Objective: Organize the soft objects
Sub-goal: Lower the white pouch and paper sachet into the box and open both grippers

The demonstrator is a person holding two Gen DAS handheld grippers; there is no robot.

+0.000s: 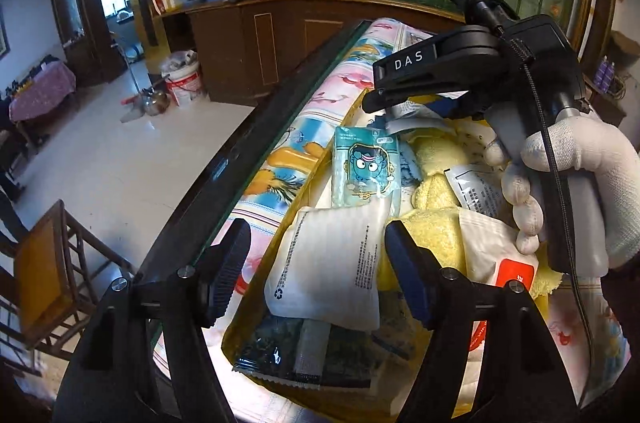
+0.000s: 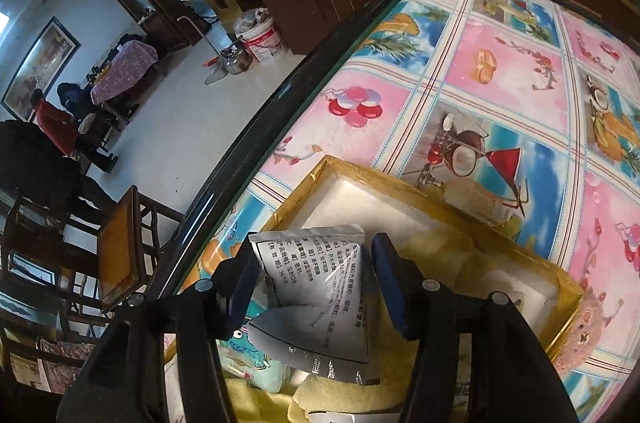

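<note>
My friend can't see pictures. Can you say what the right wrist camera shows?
A crumpled white printed packet sits between the right gripper fingers, above a yellow-edged box of soft things on a table with a colourful cartoon cloth.

Your right gripper [image 1: 394, 103] hides its own fingertips behind the body, so whatever it pinches is unclear. The dark packet [image 1: 304, 355] is half covered by the white pouch [image 1: 328, 263]. The pink plush [image 2: 588, 327] is cut off behind the box rim [image 2: 560, 339].
</note>
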